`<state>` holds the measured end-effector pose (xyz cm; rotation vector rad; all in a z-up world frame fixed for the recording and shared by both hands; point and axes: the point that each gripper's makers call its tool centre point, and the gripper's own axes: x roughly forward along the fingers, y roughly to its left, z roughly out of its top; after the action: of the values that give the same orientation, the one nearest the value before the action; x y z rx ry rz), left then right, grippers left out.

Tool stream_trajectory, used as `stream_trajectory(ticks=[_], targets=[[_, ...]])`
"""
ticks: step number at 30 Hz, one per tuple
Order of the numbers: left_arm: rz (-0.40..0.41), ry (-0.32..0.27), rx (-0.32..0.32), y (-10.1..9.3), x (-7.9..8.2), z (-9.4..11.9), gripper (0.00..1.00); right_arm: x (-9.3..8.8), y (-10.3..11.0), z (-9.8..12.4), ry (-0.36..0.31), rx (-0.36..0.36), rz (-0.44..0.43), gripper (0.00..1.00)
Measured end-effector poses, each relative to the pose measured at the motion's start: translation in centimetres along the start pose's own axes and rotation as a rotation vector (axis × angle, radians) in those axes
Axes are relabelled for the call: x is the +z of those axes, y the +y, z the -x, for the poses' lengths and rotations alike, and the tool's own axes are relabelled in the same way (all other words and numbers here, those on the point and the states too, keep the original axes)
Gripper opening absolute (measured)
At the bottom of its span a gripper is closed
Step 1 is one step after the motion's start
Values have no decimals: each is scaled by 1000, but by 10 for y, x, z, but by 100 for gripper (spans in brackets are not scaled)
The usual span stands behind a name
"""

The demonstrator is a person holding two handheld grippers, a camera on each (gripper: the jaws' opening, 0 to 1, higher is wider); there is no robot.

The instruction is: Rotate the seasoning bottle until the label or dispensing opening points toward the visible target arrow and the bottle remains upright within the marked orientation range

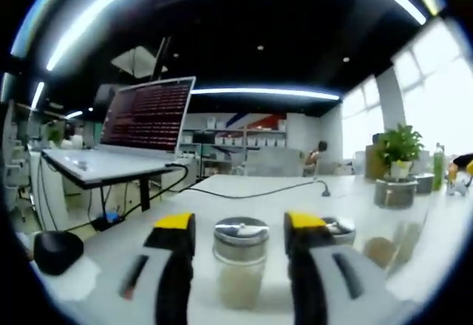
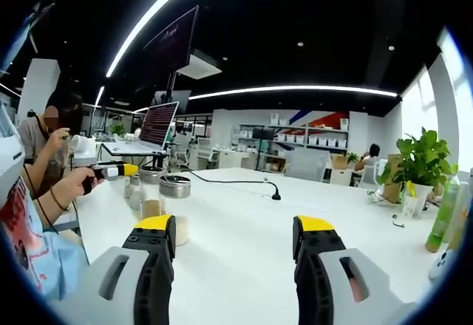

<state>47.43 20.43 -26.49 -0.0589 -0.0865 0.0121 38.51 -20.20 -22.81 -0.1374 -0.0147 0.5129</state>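
The long white table (image 1: 244, 192) runs away toward the far shelves, with a laptop showing a dark red-lit screen (image 1: 146, 115) far left and a green potted plant (image 1: 399, 148) far right. The yellow-tipped left gripper (image 1: 240, 229) has its jaws spread either side of the upright clear glass seasoning bottle with a silver metal lid (image 1: 240, 262), not visibly touching it. The right gripper (image 2: 233, 233) is wide open over bare table, holding nothing, while that same bottle (image 2: 174, 207) stands near its left jaw.
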Motion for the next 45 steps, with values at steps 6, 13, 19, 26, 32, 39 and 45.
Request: stream_trajectory(ticks=[6, 13, 19, 26, 32, 39, 45], targets=[[-1, 7, -12, -2, -3, -4, 37, 0, -2, 0, 2, -6, -4, 65], [-13, 23, -34, -1, -11, -6, 34, -2, -1, 0, 4, 0, -8, 65], [-11, 25, -64, -2, -9, -4, 34, -3, -1, 0, 8, -2, -10, 64], [-7, 17, -89, -3, -9, -2, 33, -4, 1, 0, 10, 4, -14, 63], [-5, 12, -108, -6, -9, 0, 33, -5, 0, 2, 12, 2, -15, 63], [-9, 5, -136, -8, -10, 3, 33, -6, -1, 3, 17, -1, -18, 63], [-6, 8, -199, -12, -11, 5, 33, -6, -2, 5, 15, -1, -17, 63]])
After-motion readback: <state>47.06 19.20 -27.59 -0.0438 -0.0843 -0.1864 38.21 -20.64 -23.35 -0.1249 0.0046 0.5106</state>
